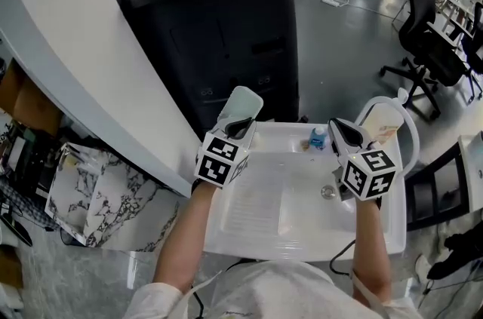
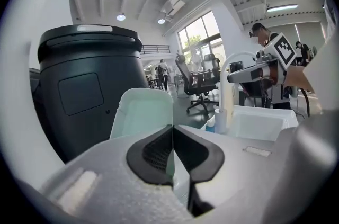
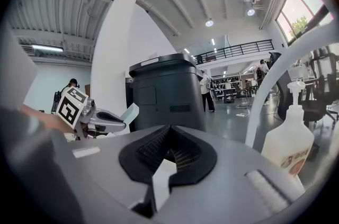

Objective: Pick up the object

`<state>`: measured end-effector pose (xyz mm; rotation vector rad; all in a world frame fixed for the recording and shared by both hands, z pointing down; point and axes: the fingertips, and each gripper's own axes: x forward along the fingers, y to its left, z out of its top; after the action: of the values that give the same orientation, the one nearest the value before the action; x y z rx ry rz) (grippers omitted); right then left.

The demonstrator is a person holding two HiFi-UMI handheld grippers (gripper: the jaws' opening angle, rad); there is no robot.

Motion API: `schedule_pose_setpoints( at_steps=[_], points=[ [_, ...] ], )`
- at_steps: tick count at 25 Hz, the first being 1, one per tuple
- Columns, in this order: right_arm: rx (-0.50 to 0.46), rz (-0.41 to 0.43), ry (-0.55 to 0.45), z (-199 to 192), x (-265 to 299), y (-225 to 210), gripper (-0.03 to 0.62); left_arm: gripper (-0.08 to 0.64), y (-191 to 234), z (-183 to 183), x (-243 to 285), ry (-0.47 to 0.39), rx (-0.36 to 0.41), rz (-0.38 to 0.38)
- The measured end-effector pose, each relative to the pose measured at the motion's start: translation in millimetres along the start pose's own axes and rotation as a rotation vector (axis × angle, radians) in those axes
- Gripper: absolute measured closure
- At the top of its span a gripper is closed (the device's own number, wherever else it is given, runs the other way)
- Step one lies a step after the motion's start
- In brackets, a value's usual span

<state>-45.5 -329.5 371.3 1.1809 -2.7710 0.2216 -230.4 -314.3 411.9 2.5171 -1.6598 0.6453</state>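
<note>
Tray [image 2: 142,112] looks thin, light and bendy; left gripper [image 2: 172,133] pinches its edge, up above the sink [image 1: 294,234]. Right gripper [image 3: 169,138] is closed, empty.

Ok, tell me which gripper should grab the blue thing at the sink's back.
Right. The right gripper is shut and empty, beside the blue thing; the left gripper is clamped on a pale tray.

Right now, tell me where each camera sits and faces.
Head view: on the head, looking down at the sink; forearms, left hand-held gripper and right hand-held gripper show.
Left gripper view: on the left one, facing the black bin; jaws clamp a pale tray.
Right gripper view: on the right one, facing that bin; shut jaws show.
All share the bin.
</note>
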Motion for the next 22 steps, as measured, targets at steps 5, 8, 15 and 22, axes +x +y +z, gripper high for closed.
schedule_pose_setpoints(
  at_steps=[5, 8, 15, 22],
  points=[
    [0.003, -0.012, -0.015, 3.9, -2.6, -2.9, 0.591, 0.551, 12.0, 7.0, -14.6, -0.056, -0.062, 0.064],
    [-0.002, -0.016, -0.021, 5.3, -5.6, -3.3, 0.591, 0.551, 14.2, 11.3, -21.3, -0.094, -0.098, 0.097],
    [-0.008, -0.024, -0.032, 7.9, -8.6, -3.2, 0.591, 0.551, 17.9, 13.7, -35.2, -0.145, -0.147, 0.165],
    [-0.042, -0.026, -0.028, 7.2, -8.2, 1.2, 0.591, 0.551, 19.5, 11.6, -34.1, -0.147, -0.153, 0.171]
  ],
)
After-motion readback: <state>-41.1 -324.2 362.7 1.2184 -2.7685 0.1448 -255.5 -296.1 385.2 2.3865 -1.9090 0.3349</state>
